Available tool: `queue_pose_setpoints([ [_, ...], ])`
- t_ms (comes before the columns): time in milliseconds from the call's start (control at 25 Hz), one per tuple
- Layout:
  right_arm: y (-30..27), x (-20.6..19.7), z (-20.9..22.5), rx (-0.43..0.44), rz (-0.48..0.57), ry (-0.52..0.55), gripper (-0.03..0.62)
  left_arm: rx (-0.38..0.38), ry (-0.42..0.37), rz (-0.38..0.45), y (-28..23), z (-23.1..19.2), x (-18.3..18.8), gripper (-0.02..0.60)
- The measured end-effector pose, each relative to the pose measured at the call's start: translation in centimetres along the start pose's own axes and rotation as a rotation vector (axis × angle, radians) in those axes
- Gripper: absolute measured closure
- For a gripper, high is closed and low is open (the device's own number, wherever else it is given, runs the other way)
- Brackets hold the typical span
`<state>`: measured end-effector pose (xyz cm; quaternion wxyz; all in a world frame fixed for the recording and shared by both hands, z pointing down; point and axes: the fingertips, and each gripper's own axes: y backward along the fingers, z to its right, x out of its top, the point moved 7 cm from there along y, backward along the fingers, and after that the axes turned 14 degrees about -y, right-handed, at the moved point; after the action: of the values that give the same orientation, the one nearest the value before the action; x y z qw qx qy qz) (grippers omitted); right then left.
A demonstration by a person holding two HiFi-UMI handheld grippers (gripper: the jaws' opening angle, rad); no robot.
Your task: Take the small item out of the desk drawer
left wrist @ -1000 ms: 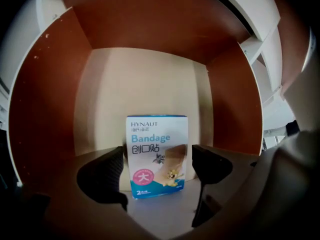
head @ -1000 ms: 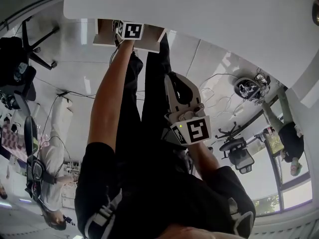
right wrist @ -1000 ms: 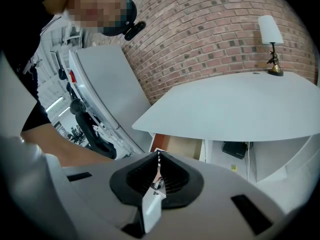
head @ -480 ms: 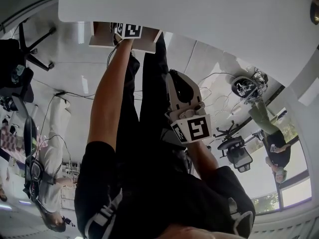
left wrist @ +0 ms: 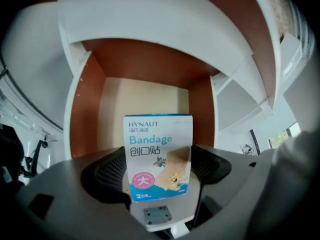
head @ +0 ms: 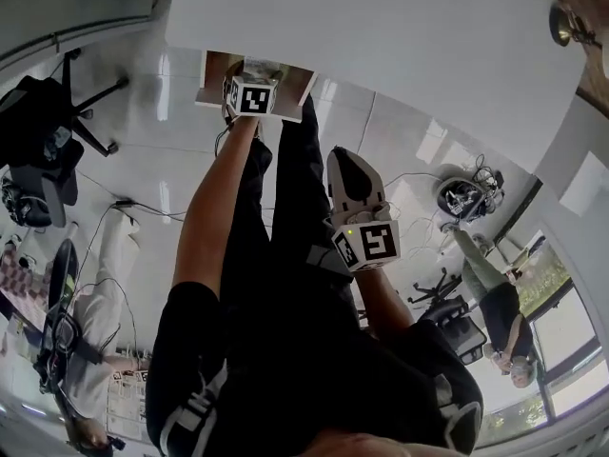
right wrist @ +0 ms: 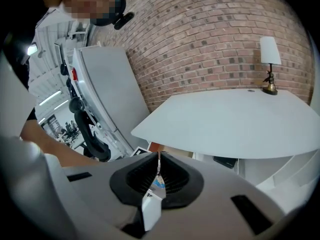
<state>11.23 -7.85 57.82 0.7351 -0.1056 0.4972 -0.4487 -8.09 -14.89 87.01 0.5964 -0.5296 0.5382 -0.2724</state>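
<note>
A white-and-blue bandage box (left wrist: 159, 156) stands upright between the jaws of my left gripper (left wrist: 159, 159), which is shut on it. Just beyond it the brown drawer (left wrist: 82, 109) hangs open under the white desk (head: 381, 36). In the head view the left gripper (head: 249, 74) is at the drawer's (head: 285, 114) mouth. My right gripper (head: 350, 174) is held lower, above the person's legs, away from the drawer. Its jaws are shut on a thin white-and-blue packet (right wrist: 159, 181) seen edge-on.
A black office chair (head: 48, 131) stands to the left, and a chair base with loose cables (head: 466, 193) to the right. Another person (head: 500, 312) stands at the right. The right gripper view shows a brick wall (right wrist: 210, 44) and a lamp (right wrist: 270, 66) on the desk (right wrist: 235, 121).
My left gripper has drawn back a little from the drawer toward the person, and more of the open drawer shows. The right gripper has hardly moved.
</note>
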Motion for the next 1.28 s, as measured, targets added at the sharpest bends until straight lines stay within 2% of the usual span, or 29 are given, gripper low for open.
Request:
queue_pose_setpoints([
  [160,3.3,0.0,-2.3,-0.006,0.019,0.018,0.559,-0.008,0.007,0.054,6.1,1.3,-1.2,0.174],
  [360,6.7,1.0,-5.9,-0.010,0.077,0.046,0.559,0.000,-0.021,0.142,14.3,2.4,-2.6,0.175],
  [760,12.2,1.9,-12.7,0.010,0.245,0.131,0.559,0.050,-0.095,0.531,33.5,4.4,-2.0,0.175],
  [1000,13.4,2.3,-14.4,0.001,0.329,0.132,0.559,0.063,-0.142,0.701,41.3,6.0,-1.7,0.175],
  [1280,18.4,3.2,-15.7,0.037,0.362,0.161,0.559,0.100,-0.182,0.896,52.8,11.4,-2.1,0.175],
])
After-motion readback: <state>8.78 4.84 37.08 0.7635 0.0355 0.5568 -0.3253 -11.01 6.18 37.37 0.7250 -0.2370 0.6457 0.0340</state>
